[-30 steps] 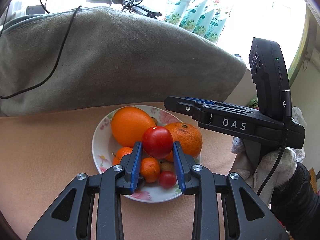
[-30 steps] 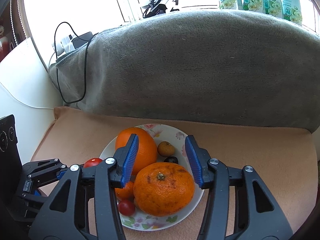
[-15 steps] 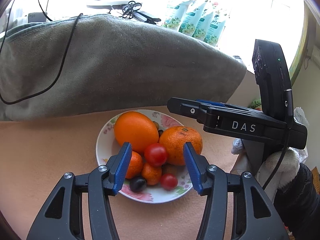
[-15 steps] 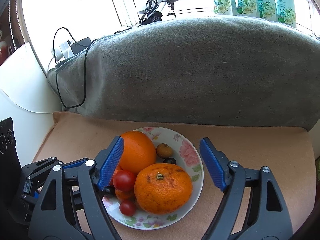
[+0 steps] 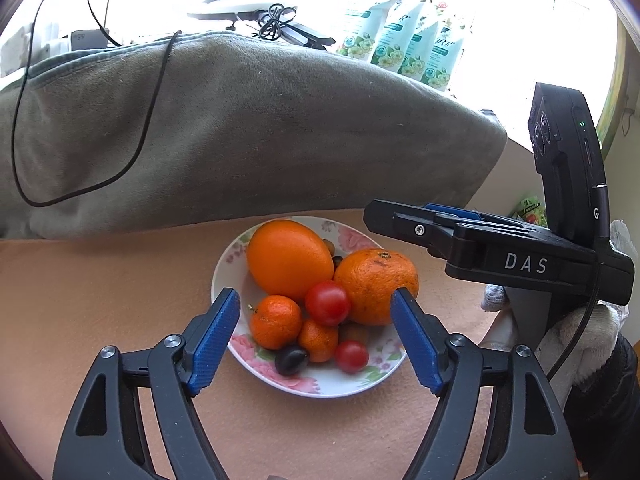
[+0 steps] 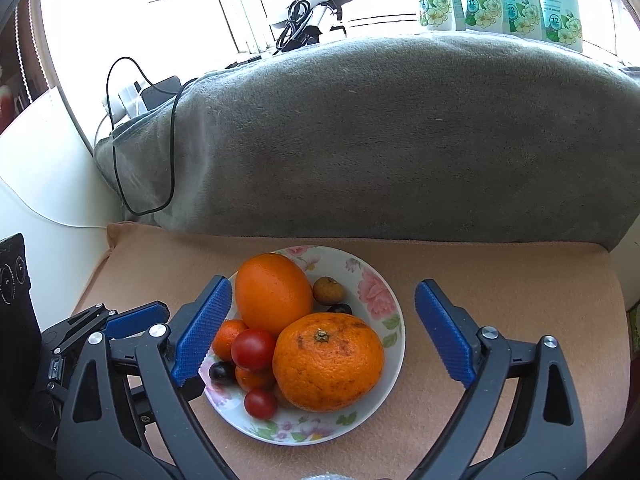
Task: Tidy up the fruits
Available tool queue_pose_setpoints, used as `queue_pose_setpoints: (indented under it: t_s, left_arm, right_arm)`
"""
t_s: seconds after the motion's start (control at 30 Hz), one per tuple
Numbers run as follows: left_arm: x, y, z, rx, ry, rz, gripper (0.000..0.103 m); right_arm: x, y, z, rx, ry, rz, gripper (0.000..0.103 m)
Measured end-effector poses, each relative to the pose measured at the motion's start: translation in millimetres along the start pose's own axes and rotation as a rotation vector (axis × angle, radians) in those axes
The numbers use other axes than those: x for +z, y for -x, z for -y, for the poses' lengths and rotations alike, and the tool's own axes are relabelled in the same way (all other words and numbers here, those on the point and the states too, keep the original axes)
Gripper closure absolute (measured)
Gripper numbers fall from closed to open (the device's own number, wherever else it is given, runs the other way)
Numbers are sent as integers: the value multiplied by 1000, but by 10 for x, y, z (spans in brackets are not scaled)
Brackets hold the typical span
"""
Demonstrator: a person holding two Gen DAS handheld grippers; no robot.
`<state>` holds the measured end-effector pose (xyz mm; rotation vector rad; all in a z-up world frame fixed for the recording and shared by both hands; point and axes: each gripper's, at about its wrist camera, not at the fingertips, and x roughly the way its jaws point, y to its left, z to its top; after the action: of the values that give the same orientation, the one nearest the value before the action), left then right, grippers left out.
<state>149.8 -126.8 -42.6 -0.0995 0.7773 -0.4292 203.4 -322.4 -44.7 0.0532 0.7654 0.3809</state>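
Between the spread blue pads of the left gripper (image 5: pixel 316 336), as seen from the left wrist, a white floral-patterned ceramic plate (image 5: pixel 320 384) is framed on the peach-coloured cloth surface (image 5: pixel 100 300). Nothing is held; the jaws stand wide apart. Just ahead of the pads a large smooth orange (image 5: pixel 289 260) and a rough-skinned flattened mandarin (image 5: pixel 376 285) are piled, with a round red tomato (image 5: pixel 327 303) resting against both. Nearer the pads two small tangerines (image 5: pixel 276 322), a dark plum-like fruit (image 5: pixel 291 360) and a small cherry tomato (image 5: pixel 351 356) are gathered. To the right of the pads the right gripper (image 5: pixel 420 222) is seen side-on, its state not readable from this angle. Beyond the plate a grey plush blanket (image 5: pixel 240 132) is draped.

From the right wrist, the right gripper (image 6: pixel 320 332) is shown with its jaws wide apart and empty, the plate lying between and slightly ahead of them. The mandarin sits closest, midway between the pads; the red tomato lies beside the left pad. A small brown longan-like fruit (image 6: pixel 328 290) is tucked behind the large orange. To the left of the pads the left gripper is partly visible.

All fruit that can be seen is already collected on the plate, and none is noticed on the cloth. The task is judged to be complete or nearly so; at most a withdrawal of both tools appears to be left.
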Motion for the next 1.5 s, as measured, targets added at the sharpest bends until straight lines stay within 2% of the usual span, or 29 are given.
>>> queue_pose_setpoints:
  t_s: [0.73,0.87,1.5]
  left_arm:
    - [-86,143,-5,76,-3,6,25]
    - [-110,194,-16,89,2,11,25]
    - [-244,704,-7,140,-1,73,25]
  right_arm:
    - [-219,381,-137,-63,14,52,6]
    - [-267,470,-170,-63,6,63,2]
    - [-537,969,-445,-75,38,146,0]
